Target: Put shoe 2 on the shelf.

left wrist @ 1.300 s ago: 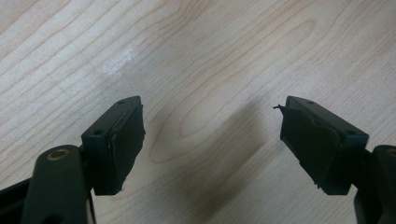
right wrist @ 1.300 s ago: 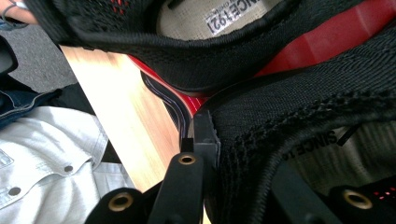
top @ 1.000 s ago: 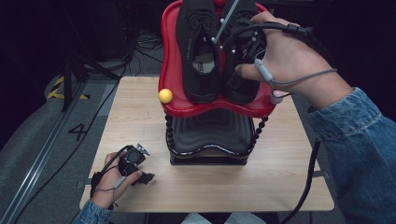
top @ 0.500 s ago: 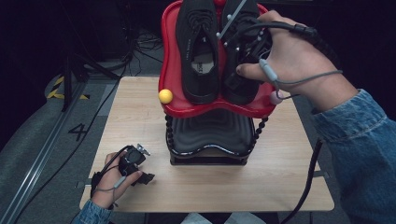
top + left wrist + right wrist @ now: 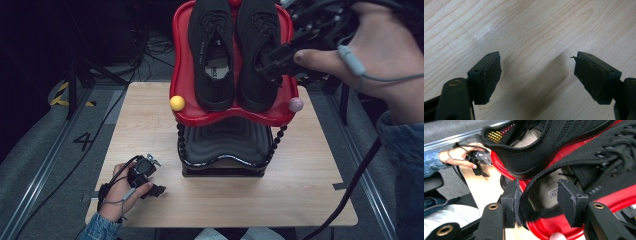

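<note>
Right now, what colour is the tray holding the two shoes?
Red; the tray shows best in the high view.

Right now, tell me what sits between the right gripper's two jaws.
In the right gripper view, the heel collar of the right shoe stands between the jaws of the right gripper, which have just been opening. The shoe rests on the red tray.

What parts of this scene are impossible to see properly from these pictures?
- Right claw, high view: its body is covered by the hand and cut off by the top edge.
- Right shoe, right gripper view: the toe runs past the frame edge; the insole label is too small to read.
- Black lower tray, high view: its back is hidden under the red tray.
</note>
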`<state>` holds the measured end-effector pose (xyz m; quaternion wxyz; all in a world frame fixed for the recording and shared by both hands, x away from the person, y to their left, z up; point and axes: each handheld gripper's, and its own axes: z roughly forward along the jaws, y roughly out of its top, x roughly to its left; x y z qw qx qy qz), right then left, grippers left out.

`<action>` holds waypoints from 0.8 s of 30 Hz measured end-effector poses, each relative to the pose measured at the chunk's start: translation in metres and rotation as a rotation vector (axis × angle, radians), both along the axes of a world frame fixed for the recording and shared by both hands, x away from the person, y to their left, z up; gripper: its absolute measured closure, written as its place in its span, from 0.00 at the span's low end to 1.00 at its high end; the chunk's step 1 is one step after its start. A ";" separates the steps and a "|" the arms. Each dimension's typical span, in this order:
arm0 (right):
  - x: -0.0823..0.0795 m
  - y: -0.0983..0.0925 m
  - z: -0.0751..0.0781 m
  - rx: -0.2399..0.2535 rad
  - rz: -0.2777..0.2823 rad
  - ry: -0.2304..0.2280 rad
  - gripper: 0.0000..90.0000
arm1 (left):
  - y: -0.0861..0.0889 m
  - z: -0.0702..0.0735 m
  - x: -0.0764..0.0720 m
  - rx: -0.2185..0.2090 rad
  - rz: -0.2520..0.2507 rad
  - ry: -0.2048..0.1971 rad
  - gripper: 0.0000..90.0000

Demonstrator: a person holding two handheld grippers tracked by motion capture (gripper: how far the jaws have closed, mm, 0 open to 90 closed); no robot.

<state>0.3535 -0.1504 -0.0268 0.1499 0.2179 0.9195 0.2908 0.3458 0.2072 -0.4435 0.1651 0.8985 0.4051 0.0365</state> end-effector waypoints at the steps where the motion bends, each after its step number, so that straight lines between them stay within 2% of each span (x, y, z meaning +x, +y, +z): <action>1: 0.000 0.000 0.000 0.000 0.000 0.000 0.59 | 0.000 0.000 0.000 0.000 0.000 0.000 0.25; 2: -0.006 -0.011 0.005 0.013 -0.005 -0.016 0.59 | 0.000 0.000 0.000 0.004 -0.003 -0.004 0.25; 3: -0.006 -0.011 0.005 0.013 -0.005 -0.016 0.59 | 0.000 0.000 0.000 0.004 -0.003 -0.004 0.25; 6: -0.013 -0.032 0.007 0.031 -0.022 -0.022 0.58 | 0.000 0.001 0.000 0.000 -0.001 0.001 0.25; 8: -0.014 -0.037 0.007 0.034 -0.030 -0.020 0.58 | 0.000 0.000 0.001 0.000 0.002 -0.004 0.25; 9: -0.016 -0.047 0.005 0.034 -0.055 -0.016 0.58 | 0.000 0.000 0.001 0.001 0.002 -0.002 0.25; 13: -0.017 -0.066 -0.004 0.023 -0.090 0.006 0.57 | 0.001 0.000 0.001 -0.001 0.004 -0.001 0.25; 18: -0.014 -0.093 -0.030 0.013 -0.138 0.041 0.55 | 0.001 0.001 0.000 -0.003 0.008 -0.002 0.25; 23: -0.009 -0.124 -0.072 -0.002 -0.191 0.083 0.53 | 0.001 0.000 0.000 0.006 0.010 -0.004 0.25; 24: -0.008 -0.132 -0.085 0.002 -0.204 0.098 0.52 | 0.001 0.000 0.001 0.002 0.014 -0.002 0.25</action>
